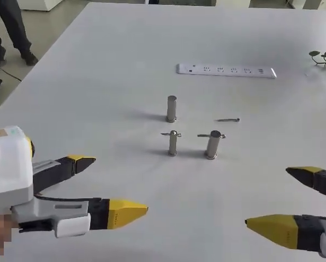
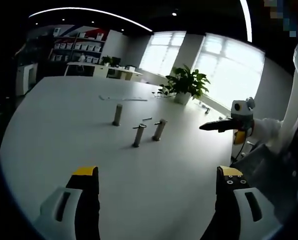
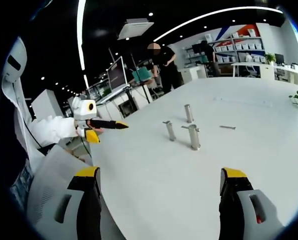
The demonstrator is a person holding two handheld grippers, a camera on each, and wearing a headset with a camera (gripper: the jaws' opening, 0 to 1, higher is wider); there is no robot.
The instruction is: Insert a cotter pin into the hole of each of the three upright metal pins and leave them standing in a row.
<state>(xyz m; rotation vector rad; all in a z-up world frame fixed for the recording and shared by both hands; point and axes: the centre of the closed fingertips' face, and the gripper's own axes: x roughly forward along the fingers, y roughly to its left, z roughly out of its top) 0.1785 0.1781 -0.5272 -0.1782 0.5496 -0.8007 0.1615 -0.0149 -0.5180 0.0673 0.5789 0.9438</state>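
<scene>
Near pins [image 1: 173,143] hold cotter pins; far pin [image 1: 172,108] is bare, loose cotter pin [image 1: 228,120] right of it on the counter [image 1: 97,82]. Fingers [image 1: 124,210] of left gripper [image 1: 118,183] and right gripper [image 1: 268,195] gape wide, empty, likely poised to fetch it.

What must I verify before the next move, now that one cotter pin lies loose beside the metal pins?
1. The left gripper is open and empty: ok.
2. The right gripper is open and empty: ok.
3. The loose cotter pin lies free on the table, apart from the pins: ok.
4. The near left metal pin and the near right metal pin each carry an inserted cotter pin: ok.
5. The far metal pin is upright but has no cotter pin in it: not ok.
6. Which way its hole faces: cannot tell.
</scene>
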